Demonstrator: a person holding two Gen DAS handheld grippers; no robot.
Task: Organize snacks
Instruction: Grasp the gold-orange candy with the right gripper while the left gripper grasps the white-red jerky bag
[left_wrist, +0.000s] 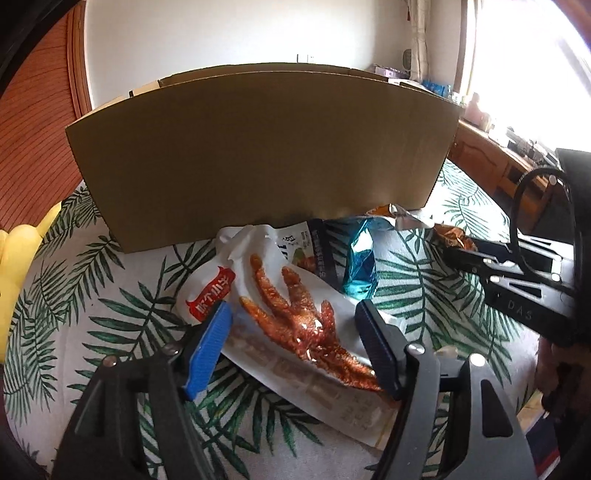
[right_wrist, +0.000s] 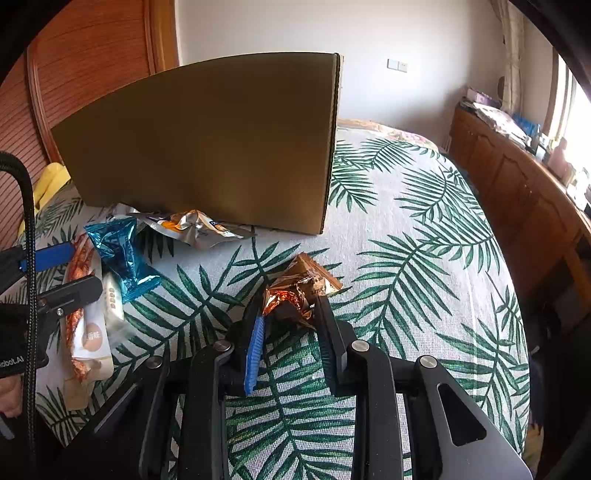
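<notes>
A cardboard box (left_wrist: 258, 155) stands at the back of the leaf-print cloth (left_wrist: 110, 295); it also shows in the right wrist view (right_wrist: 207, 147). My left gripper (left_wrist: 293, 314) is open, its fingers on either side of a white chicken-feet pouch (left_wrist: 280, 302) lying flat; that pouch also shows in the right wrist view (right_wrist: 88, 332). A blue foil packet (left_wrist: 360, 266) (right_wrist: 122, 258) and a silver-orange packet (right_wrist: 195, 229) lie by the box. My right gripper (right_wrist: 290, 310) is shut on a copper foil snack (right_wrist: 303, 288), just above the cloth.
A yellow object (left_wrist: 18, 251) lies at the left edge of the cloth. A wooden cabinet (right_wrist: 517, 192) with clutter runs along the right under a bright window. A wooden slatted door (right_wrist: 92, 55) stands behind the box.
</notes>
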